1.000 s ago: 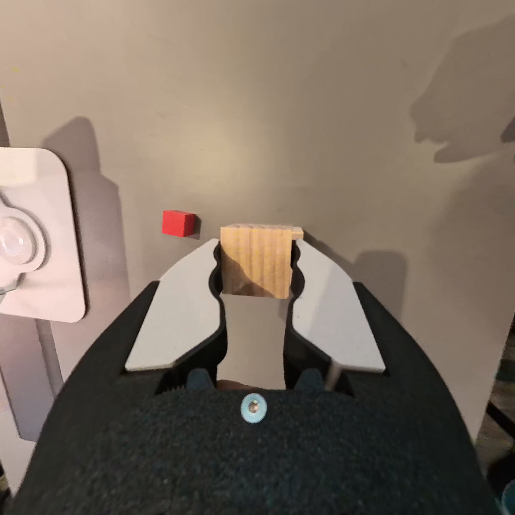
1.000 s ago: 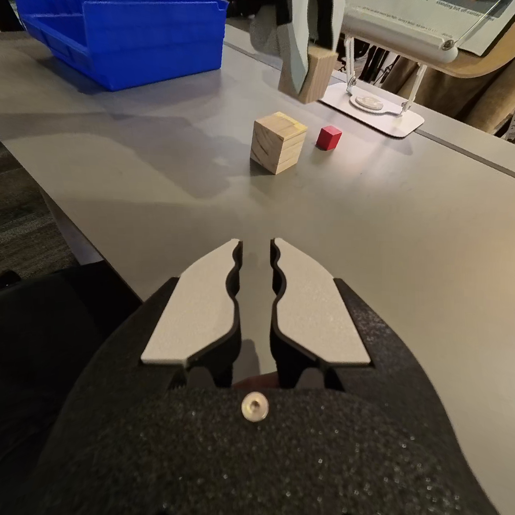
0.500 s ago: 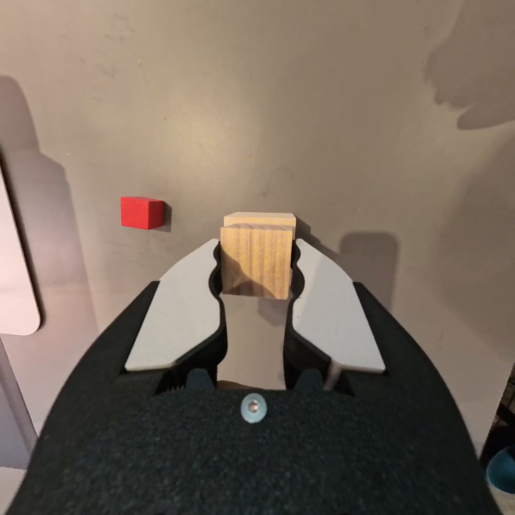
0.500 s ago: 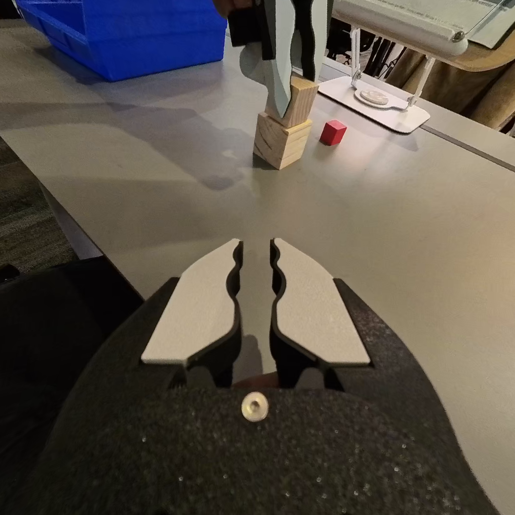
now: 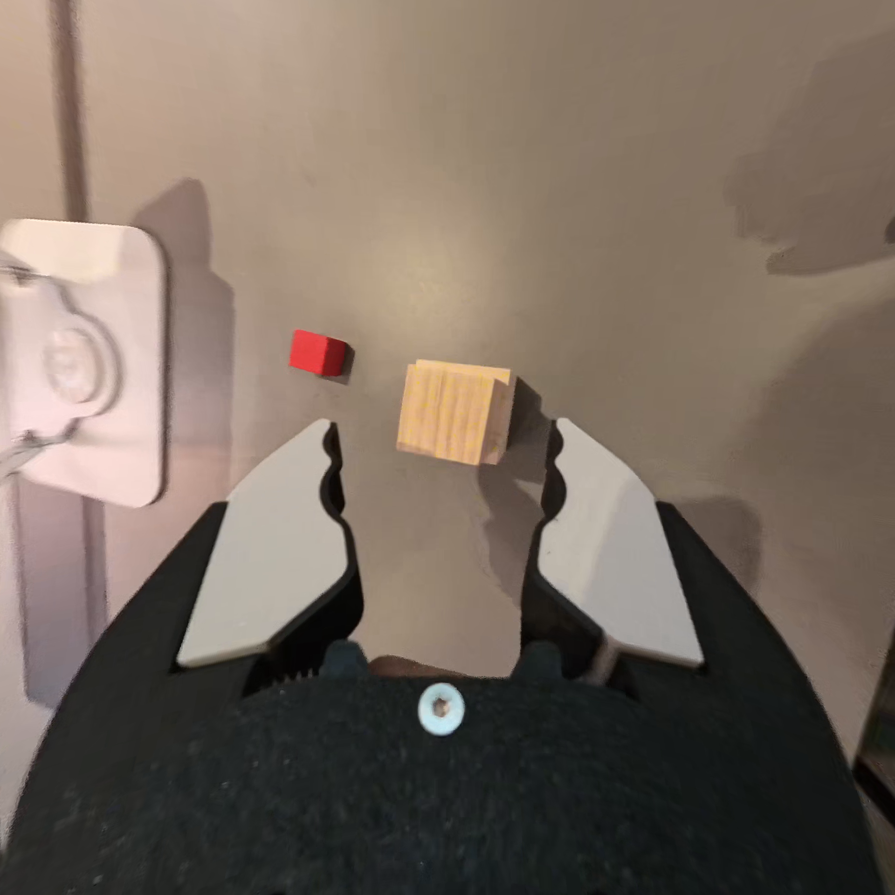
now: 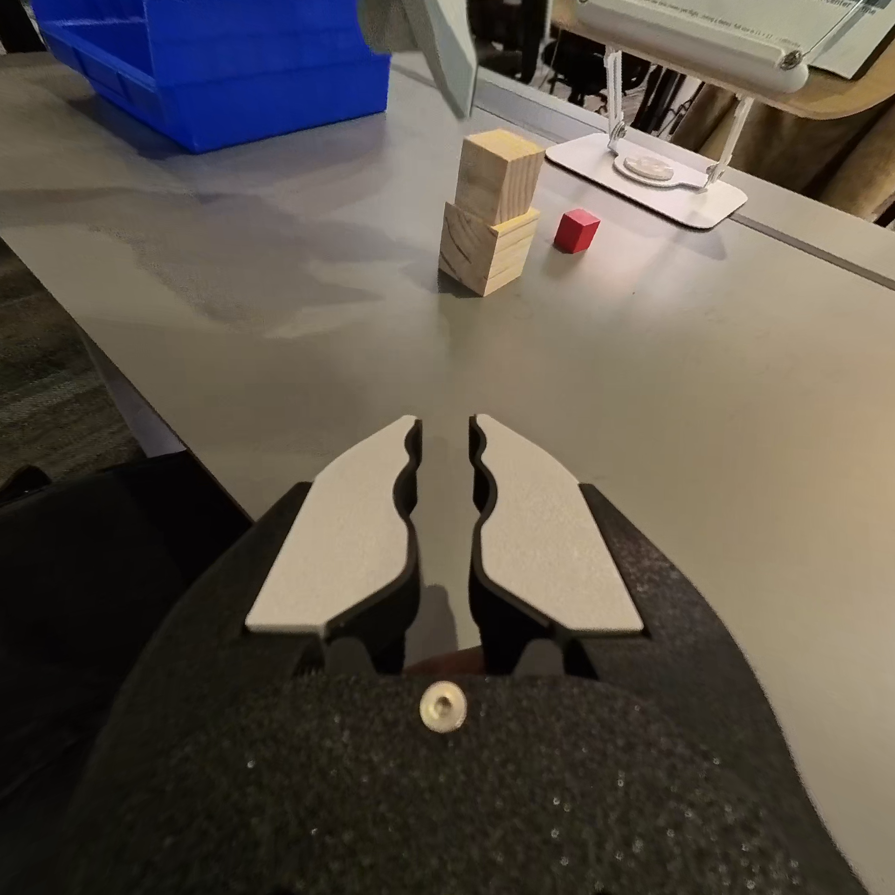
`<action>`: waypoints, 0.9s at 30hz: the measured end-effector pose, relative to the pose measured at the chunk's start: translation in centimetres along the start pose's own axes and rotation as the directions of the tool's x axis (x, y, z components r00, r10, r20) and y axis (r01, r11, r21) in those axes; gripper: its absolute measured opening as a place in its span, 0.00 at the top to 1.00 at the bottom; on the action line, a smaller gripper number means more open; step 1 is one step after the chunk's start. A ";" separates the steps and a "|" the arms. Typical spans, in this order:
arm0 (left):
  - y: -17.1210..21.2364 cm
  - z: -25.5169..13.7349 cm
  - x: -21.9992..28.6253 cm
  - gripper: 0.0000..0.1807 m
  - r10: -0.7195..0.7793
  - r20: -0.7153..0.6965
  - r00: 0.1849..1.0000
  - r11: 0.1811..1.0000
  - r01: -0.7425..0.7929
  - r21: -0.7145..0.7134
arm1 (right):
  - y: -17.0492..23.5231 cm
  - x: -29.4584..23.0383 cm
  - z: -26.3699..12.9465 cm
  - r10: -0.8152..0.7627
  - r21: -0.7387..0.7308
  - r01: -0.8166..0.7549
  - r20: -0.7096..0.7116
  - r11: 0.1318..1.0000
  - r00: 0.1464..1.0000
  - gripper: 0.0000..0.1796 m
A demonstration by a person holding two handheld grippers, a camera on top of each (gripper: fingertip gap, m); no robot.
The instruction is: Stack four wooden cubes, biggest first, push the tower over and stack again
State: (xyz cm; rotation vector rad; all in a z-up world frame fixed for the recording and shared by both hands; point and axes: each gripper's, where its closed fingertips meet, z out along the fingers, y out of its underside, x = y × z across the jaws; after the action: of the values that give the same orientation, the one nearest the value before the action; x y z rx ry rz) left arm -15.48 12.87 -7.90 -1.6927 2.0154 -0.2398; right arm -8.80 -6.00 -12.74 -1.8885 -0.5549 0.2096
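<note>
Two plain wooden cubes stand stacked on the grey table: a smaller cube on a bigger cube, set a little off-centre. In the left wrist view I look down on the top cube; the bigger cube shows only as a sliver beyond it. My left gripper is open and empty, above the stack and clear of it. One of its fingers shows at the top of the right wrist view. A small red cube lies right of the stack and shows in the left wrist view. My right gripper is shut and empty, near the table's front edge.
A blue plastic bin stands at the back left. A white stand with a flat base is at the back right; its base also shows in the left wrist view. The table's left edge drops to carpet. Measured from the fingertips, the small red cube is 12 cm or so from the left gripper and 30 cm from the right. My left wrist view looks at it from another angle.
My left gripper set the smaller wooden cube on the bigger one, opened and lifted away. The right gripper has stayed shut and moved little.
</note>
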 end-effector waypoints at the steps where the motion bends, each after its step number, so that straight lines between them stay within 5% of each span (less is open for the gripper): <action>1: -0.4 -1.2 -0.1 0.56 -0.026 0.076 0.997 0.998 0.022 0.053 | -0.1 0.1 -0.1 0.002 0.003 -0.002 -0.001 1.000 1.000 0.90; 5: 0.1 -5.6 0.7 0.59 -0.368 0.303 0.879 0.900 0.256 0.353 | -0.2 0.5 -0.4 0.005 0.005 -0.005 -0.019 1.000 1.000 0.90; 8: 3.5 -5.8 3.7 0.62 -0.682 0.223 0.696 0.681 0.495 0.540 | -0.2 0.8 -0.6 0.021 0.006 -0.020 -0.027 1.000 0.999 0.89; 11: 6.7 -3.9 7.1 0.61 -0.820 0.148 0.553 0.520 0.614 0.594 | -0.2 0.6 -0.5 0.049 0.002 -0.049 0.001 0.999 0.999 0.87; 19: 7.7 -3.3 9.8 0.62 -0.847 0.194 0.495 0.492 0.593 0.637 | -2.4 3.2 2.7 -0.046 -0.090 0.048 0.021 0.995 0.999 0.81; 27: 6.8 -4.7 11.0 0.64 -0.783 0.291 0.550 0.583 0.485 0.652 | -10.5 12.3 17.6 -0.287 -0.370 0.408 0.340 0.835 0.895 0.81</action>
State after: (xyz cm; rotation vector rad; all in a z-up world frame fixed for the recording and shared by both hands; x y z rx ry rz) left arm -24.78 2.93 -9.63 -1.8056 0.6972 -0.4237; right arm -7.99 17.49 -8.45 -2.1532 -1.2120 0.1050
